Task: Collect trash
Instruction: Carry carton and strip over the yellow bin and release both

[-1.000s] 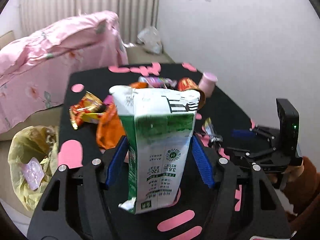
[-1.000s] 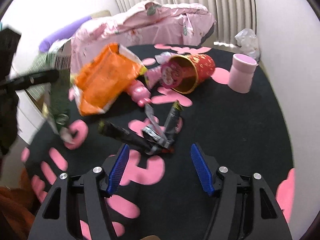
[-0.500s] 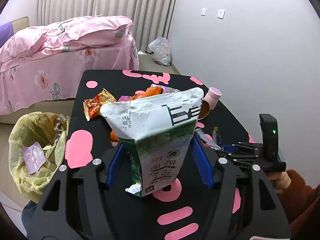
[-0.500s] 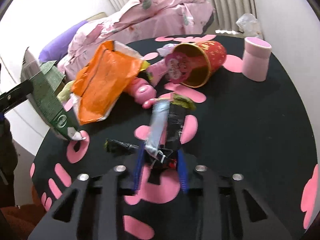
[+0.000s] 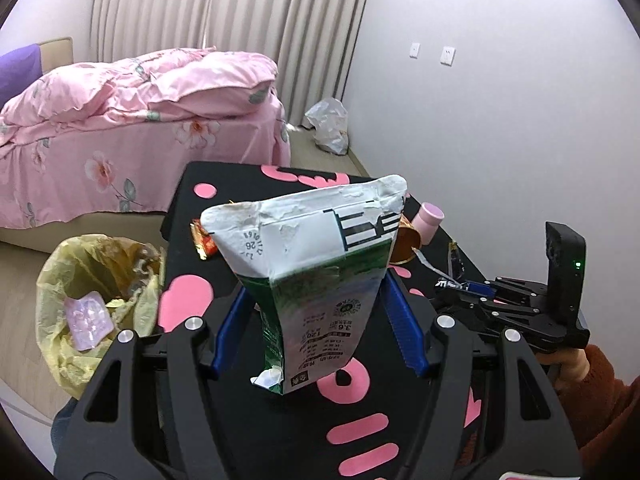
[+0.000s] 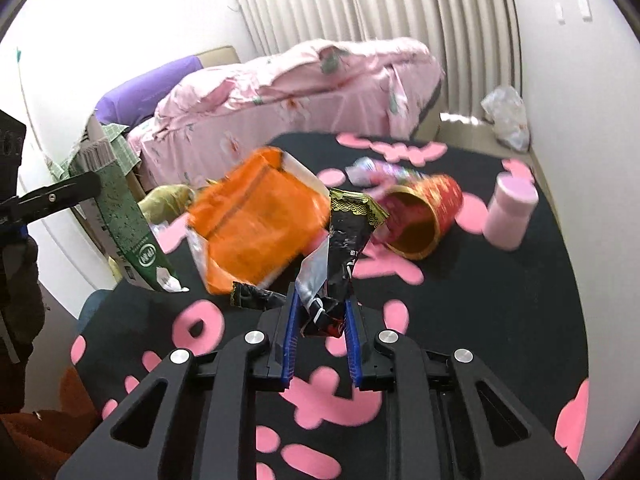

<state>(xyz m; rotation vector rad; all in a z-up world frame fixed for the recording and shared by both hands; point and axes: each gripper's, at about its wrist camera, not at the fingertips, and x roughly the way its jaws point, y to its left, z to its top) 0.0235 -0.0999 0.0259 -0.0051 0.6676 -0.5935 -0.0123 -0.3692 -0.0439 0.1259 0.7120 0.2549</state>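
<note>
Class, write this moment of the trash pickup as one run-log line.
left gripper: shut on milk carton | right gripper: jaws just closing, shut on black wrappers | bin bag: beside table

On my table [image 6: 500, 300], the cup [image 6: 420, 220] lies centrally, the jar [image 6: 510, 216] near its right edge, the bin [image 5: 96, 304] beyond its left edge.

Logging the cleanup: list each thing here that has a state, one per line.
Left gripper: shut on the milk carton, torn open, held off the table.
Right gripper: jaws just closed, shut on black wrappers.
Bin bag: open, some trash inside.
Red cup: on its side.
Pink jar: upright.
Orange bag: torn open.
</note>
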